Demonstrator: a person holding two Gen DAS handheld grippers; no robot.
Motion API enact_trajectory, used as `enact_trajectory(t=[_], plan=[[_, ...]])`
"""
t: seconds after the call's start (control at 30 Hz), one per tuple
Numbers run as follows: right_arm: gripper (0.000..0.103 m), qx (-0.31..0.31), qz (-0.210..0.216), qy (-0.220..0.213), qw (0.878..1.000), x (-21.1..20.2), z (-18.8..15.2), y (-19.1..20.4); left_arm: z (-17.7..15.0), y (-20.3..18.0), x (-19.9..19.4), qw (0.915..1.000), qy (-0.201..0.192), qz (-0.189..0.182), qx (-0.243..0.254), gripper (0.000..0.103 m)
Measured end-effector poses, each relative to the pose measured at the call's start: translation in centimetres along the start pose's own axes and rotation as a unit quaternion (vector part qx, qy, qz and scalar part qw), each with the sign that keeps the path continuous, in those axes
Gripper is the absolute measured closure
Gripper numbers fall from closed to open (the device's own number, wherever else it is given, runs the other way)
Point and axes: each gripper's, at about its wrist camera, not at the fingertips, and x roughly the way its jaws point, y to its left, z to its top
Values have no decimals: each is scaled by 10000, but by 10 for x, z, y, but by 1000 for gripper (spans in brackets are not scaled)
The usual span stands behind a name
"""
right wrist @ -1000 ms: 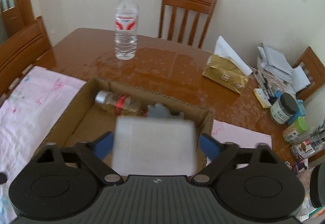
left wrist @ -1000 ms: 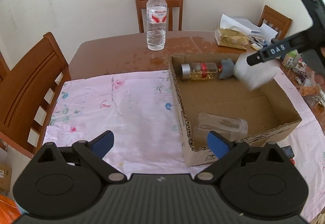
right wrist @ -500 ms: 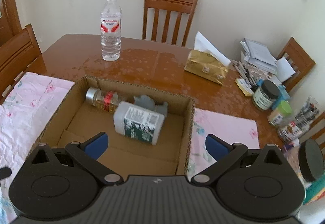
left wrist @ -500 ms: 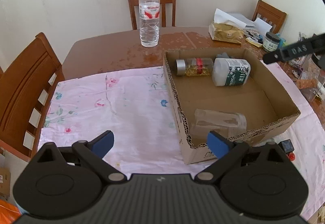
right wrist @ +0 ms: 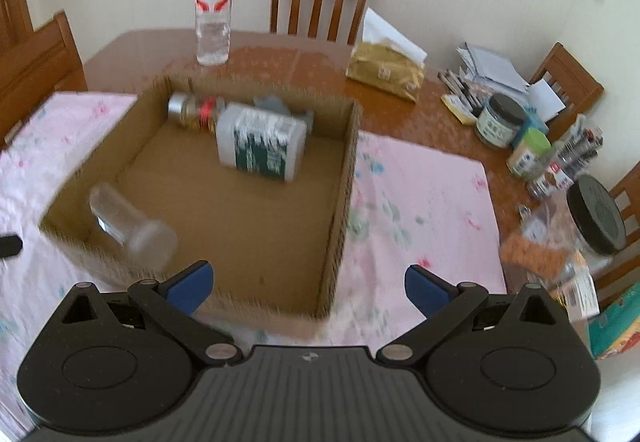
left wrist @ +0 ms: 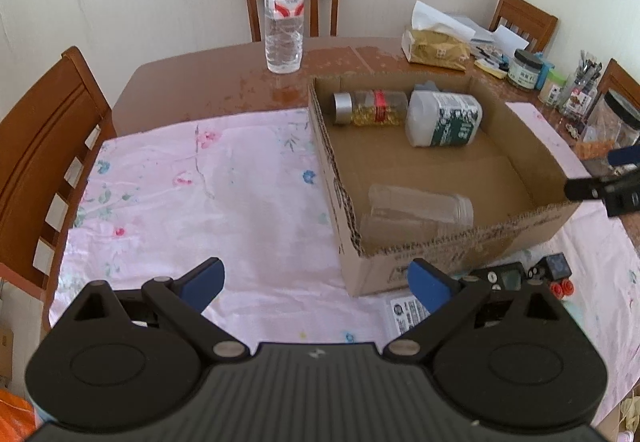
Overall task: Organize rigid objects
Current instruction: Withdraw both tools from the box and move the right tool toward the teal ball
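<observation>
An open cardboard box [left wrist: 532,213] [right wrist: 344,177] sits on a pink floral cloth [left wrist: 192,181]. Inside lie a white bottle with a green label [left wrist: 444,119] [right wrist: 262,143], a jar of yellow capsules with a silver cap [left wrist: 370,109] [right wrist: 192,109], a grey object [right wrist: 274,103] behind them, and a clear plastic jar [left wrist: 420,203] [right wrist: 128,222] near the front wall. My left gripper [left wrist: 316,284] is open and empty above the cloth, before the box's near left corner. My right gripper [right wrist: 306,284] is open and empty over the box's near right corner; it also shows in the left wrist view [left wrist: 608,177].
A water bottle [left wrist: 284,11] [right wrist: 214,5] stands on the brown table behind the box. A tissue pack [right wrist: 386,69], jars [right wrist: 500,119], a black-lidded jar [right wrist: 596,215] and papers crowd the right side. Small dark gadgets [left wrist: 516,276] lie in front of the box. Wooden chairs [left wrist: 44,145] surround the table.
My right gripper let go of the white bottle, which now lies in the box, then drew back and lower to the right. The left gripper stayed open and shifted only slightly.
</observation>
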Motion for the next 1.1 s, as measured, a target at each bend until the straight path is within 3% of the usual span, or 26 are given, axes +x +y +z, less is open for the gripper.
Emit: enact_trajectory(t=[0.3, 0.53, 0.8, 1.1], plan=[[0, -270, 367, 312, 9985, -4, -58, 8, -19, -14, 1, 9998, 152, 47, -80, 5], [0, -336, 621, 742, 9947, 18, -94, 27, -26, -24, -1, 9996, 288, 49, 18, 5], [0, -398, 355, 604, 9967, 34, -107, 47, -34, -36, 1, 9990, 424, -7, 106, 5], [0, 38, 314, 822, 9961, 25, -123, 10, -40, -53, 8, 9982, 545, -174, 185, 5]])
